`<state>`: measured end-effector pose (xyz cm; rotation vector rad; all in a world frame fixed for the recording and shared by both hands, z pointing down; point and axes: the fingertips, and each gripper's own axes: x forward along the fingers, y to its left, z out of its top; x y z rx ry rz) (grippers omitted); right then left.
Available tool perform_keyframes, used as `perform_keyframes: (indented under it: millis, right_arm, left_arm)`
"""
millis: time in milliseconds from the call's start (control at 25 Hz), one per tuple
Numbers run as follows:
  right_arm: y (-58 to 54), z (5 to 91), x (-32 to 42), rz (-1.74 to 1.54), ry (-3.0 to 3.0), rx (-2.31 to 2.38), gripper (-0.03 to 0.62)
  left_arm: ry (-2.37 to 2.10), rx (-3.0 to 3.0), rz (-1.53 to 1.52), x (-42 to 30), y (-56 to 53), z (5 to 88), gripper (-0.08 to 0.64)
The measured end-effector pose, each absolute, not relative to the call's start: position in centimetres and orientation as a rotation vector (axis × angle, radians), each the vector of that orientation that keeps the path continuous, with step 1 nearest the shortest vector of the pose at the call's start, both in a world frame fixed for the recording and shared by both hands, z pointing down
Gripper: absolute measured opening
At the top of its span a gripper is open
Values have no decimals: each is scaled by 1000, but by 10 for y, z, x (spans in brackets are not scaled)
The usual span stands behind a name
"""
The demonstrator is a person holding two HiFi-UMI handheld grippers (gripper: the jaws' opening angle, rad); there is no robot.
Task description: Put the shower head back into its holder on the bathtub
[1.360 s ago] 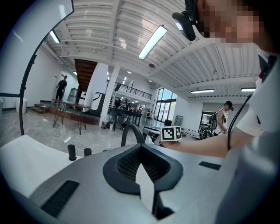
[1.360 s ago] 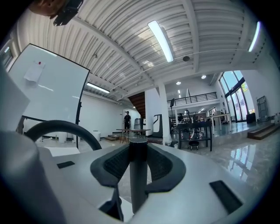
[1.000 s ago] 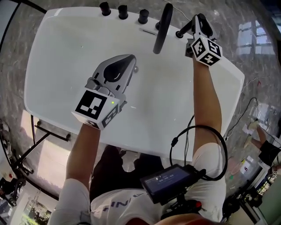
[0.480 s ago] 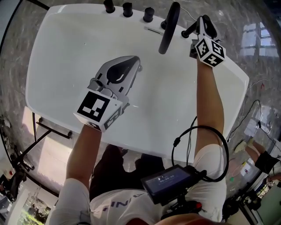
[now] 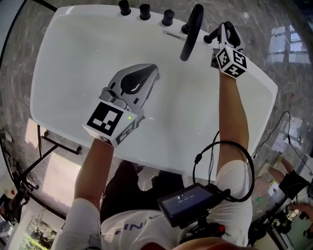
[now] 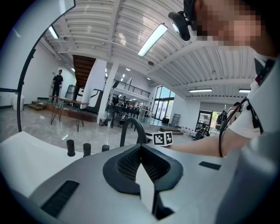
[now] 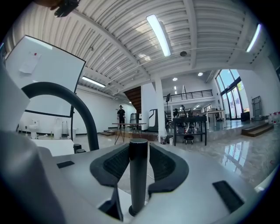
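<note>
The shower head's black handle [image 5: 210, 35] sticks out to the left of my right gripper [image 5: 222, 27] at the far right rim of the white bathtub [image 5: 73, 73]. In the right gripper view the handle [image 7: 138, 175] stands upright between the ribbed pads, and my right gripper [image 7: 139, 151] is shut on it. The spray end and the holder are hidden. My left gripper [image 5: 146, 68] hovers over the middle of the tub, shut and empty [image 6: 140, 148].
A black curved spout [image 5: 190, 31] rises just left of the right gripper, with three black knobs [image 5: 145, 10] along the far rim. A cable and a small screen hang at the person's waist [image 5: 188, 200]. Marble floor surrounds the tub.
My right gripper has sunk slightly with the handle in it, beside the spout. The left gripper has stayed where it was.
</note>
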<state>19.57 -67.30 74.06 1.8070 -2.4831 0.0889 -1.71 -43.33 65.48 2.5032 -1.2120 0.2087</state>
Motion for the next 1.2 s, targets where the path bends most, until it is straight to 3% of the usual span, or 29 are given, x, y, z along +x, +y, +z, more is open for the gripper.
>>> perform_keyframes:
  millis: [160,520,880,1200]
  right_arm:
    - [-668,718,195,89,-2517,1832,172]
    - [-597,623,190,-21,-2552,1842,170]
    - [-476,522,185,-164,-2524,1787,59]
    - [-348,458,185,-36,-2467,1880,15]
  left_arm:
    - [-1211,2523,200,-19,-431,646,14]
    - [-1235,2552,192,-20,-400,595,14]
    - [-1235,2571,145,-28,-354,525,14]
    - [-1144,2630,40,-31,-295,455,14]
